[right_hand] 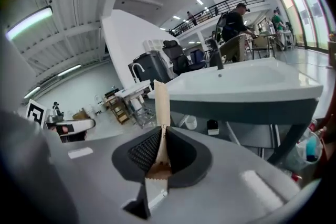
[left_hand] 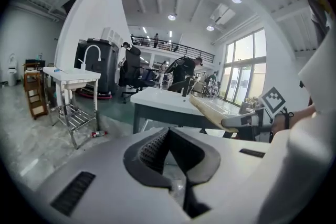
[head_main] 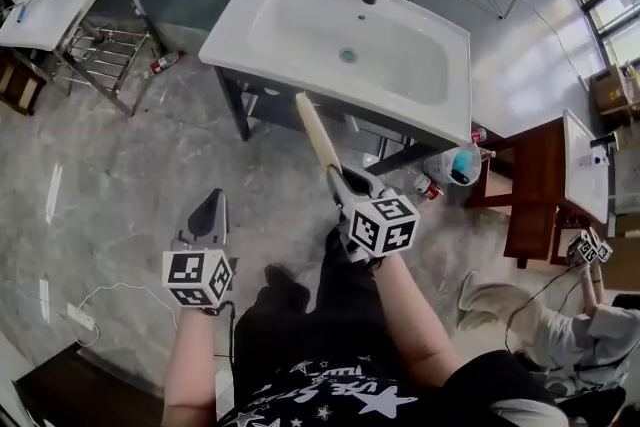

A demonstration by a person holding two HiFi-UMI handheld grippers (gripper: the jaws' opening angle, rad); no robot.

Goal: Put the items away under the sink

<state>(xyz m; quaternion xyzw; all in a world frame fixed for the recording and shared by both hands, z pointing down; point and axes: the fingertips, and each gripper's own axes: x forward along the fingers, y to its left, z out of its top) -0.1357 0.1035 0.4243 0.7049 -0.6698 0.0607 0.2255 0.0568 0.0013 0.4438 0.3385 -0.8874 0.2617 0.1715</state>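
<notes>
Presently: right hand-held gripper (right_hand: 161,131) clamps long flat pale-beige stick (right_hand: 161,105) near white rectangular ceramic sink (head_main: 240,23); left hand-held gripper (left_hand: 169,135) closed, empty.

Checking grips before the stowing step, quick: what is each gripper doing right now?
Left gripper: closed, nothing between the jaws.
Right gripper: closed on a long beige stick.

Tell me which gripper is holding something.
The right gripper, shut on a long beige strip; the left gripper is shut on nothing.
</notes>
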